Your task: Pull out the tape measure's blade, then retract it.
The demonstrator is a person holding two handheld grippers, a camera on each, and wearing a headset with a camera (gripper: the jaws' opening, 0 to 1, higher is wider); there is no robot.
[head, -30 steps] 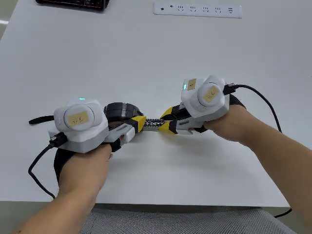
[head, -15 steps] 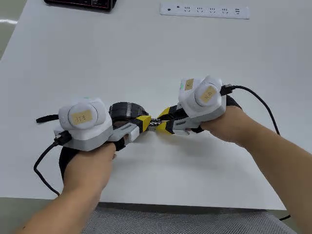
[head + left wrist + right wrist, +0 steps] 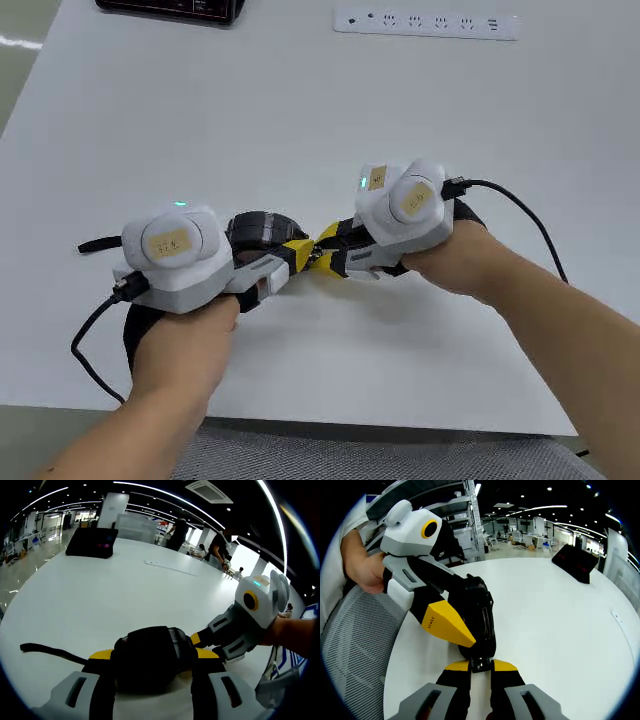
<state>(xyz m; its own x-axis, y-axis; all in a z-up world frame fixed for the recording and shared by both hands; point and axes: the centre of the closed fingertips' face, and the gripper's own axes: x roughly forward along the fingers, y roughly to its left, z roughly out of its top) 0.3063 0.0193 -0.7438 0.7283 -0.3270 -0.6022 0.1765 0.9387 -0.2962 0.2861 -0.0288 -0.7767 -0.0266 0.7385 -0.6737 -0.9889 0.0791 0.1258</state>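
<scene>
The black tape measure case rests on the white table between the yellow-tipped jaws of my left gripper, which is shut on it. In the left gripper view the case bulges between my left gripper. My right gripper is shut on the blade's end hook, almost against the case. Hardly any blade shows between the right gripper and the case. The case's black wrist strap trails left on the table.
A white power strip lies at the table's far edge, and a black device sits at the far left. The near table edge runs just behind both hands. A cable leads off the right gripper.
The right gripper has moved left toward the case, and the short stretch of blade between the grippers has shrunk to almost nothing. The left gripper still holds the case.
</scene>
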